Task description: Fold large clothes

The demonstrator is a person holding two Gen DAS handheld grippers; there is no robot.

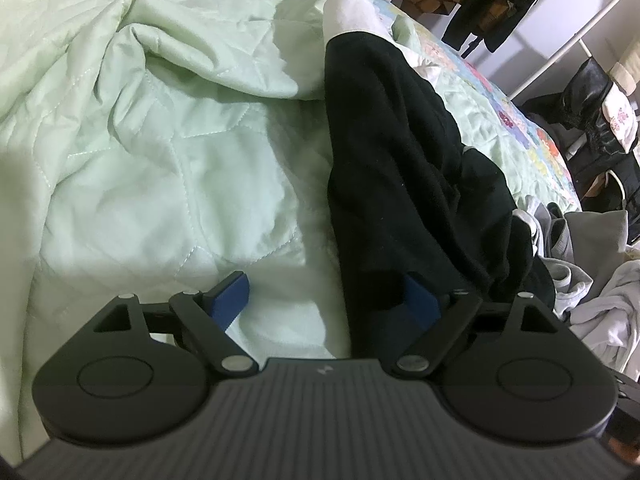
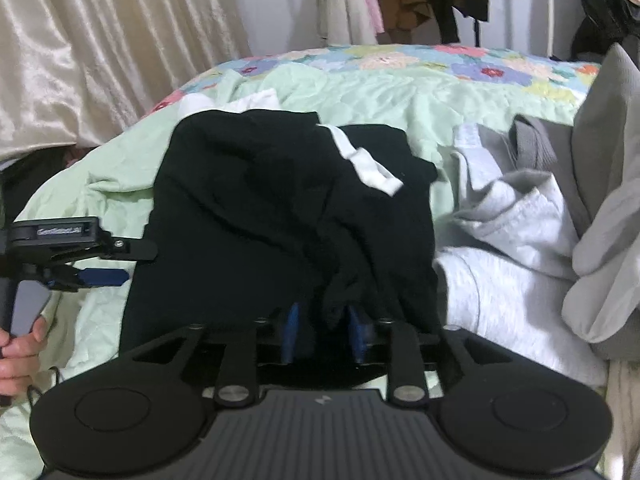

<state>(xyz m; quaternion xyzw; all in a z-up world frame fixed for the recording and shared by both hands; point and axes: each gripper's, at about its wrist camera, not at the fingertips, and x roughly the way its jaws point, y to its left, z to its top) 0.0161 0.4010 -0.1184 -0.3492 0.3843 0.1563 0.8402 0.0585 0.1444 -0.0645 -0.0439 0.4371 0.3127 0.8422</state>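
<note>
I see the black garment (image 2: 280,208) spread on the bed, on the pale green quilt (image 1: 160,160), with a white trim strip (image 2: 360,160) showing near its far right part. My right tool (image 2: 324,332) is drawn in narrow with a bunch of the near hem pinched between its blue pads, so that corner is in my grip. My left tool (image 1: 324,304) stands wide; its right pad sits against or under the garment's near left edge while the left pad is over bare quilt, and nothing is clamped there as far as I can tell. In the right wrist view the left tool (image 2: 100,264) appears side-on at the garment's left border, with the hand (image 2: 20,352) on its handle.

The relation that matters: both tools sit at the near edge, one at each side, and the cloth runs away from me toward the floral border of the bed. In the left view its long axis stretches straight ahead, ending in a white piece (image 1: 348,12) at the far end. So the left tool is nearer the free edge. A heap of grey clothes (image 2: 520,220) lies just beside the garment on the right, touching or nearly so; I judge it may drag along if the cloth shifts that way
</note>
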